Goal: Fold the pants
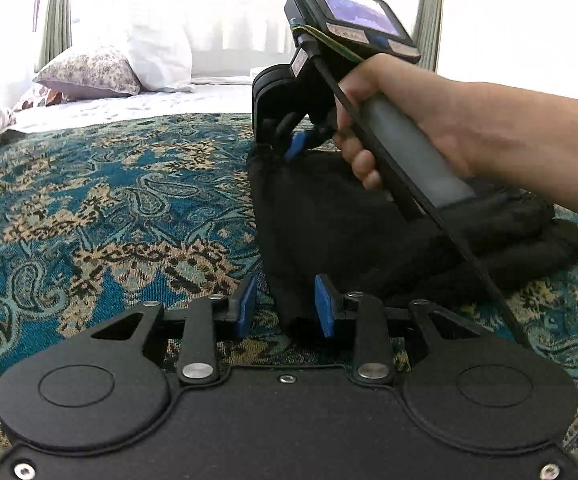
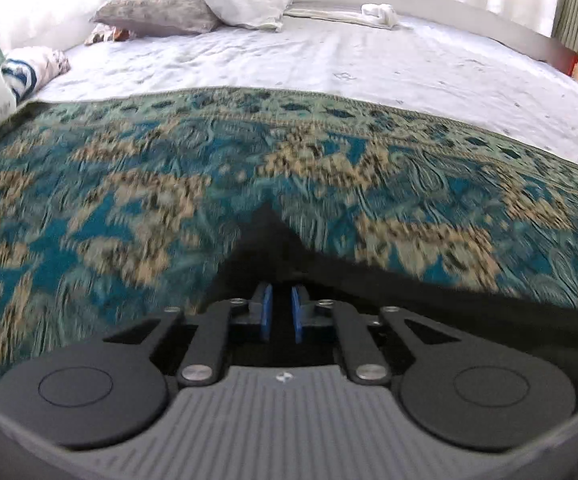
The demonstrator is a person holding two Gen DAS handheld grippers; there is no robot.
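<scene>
pinching the black pants (image 1: 369, 232) at their far corner, my right hand-held gripper (image 2: 280, 312) is clamped on cloth; my left hand-held gripper (image 1: 285, 306) gapes around the near corner, bundle stretching rightward on the bedspread (image 1: 109, 208).

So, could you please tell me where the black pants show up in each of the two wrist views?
Left wrist view: the black pants lie folded right of centre on the patterned bedspread, one corner between the open left tongs, the far corner at the right tongs.
Right wrist view: only a dark peak of the pants shows at lower centre, running into the right tongs.
Shared landmark: the floral pillow.
</scene>
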